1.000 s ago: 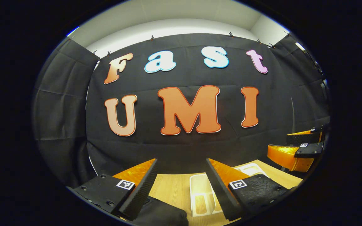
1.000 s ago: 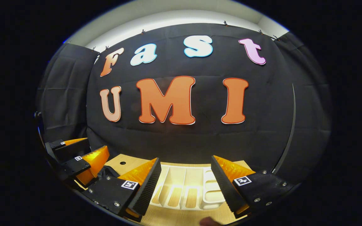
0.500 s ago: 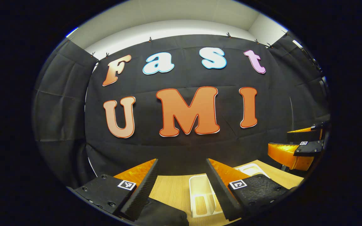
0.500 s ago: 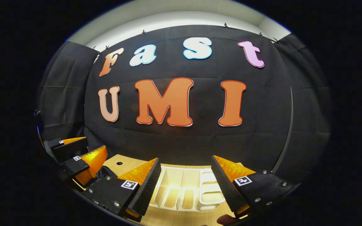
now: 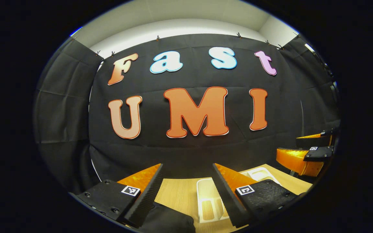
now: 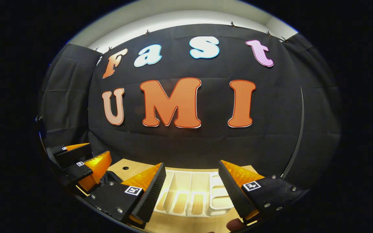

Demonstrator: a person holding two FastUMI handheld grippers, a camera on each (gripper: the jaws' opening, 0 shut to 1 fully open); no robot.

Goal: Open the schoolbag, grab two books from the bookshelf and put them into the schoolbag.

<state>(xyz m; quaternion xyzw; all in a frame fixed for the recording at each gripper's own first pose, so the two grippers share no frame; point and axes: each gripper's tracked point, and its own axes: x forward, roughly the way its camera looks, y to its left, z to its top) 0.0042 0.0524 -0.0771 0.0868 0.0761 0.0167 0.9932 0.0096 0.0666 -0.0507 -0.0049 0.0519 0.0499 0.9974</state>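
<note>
Both claws wide open, holding nothing. Schoolbag (image 5: 168, 221) sits low under my left claw (image 5: 186, 194), closer to it than to my right claw (image 6: 191, 194). White bookshelf (image 6: 189, 189) is straight ahead of the right, slots running away from me, on the bench (image 5: 176, 194).

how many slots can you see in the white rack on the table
3 tall slots in the white rack, side by side between the right gripper fingers; smaller tiers at its right end. More may be hidden.

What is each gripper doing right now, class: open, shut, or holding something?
Left gripper: open, holding nothing, above the table.
Right gripper: open, holding nothing, above the white rack.
</note>
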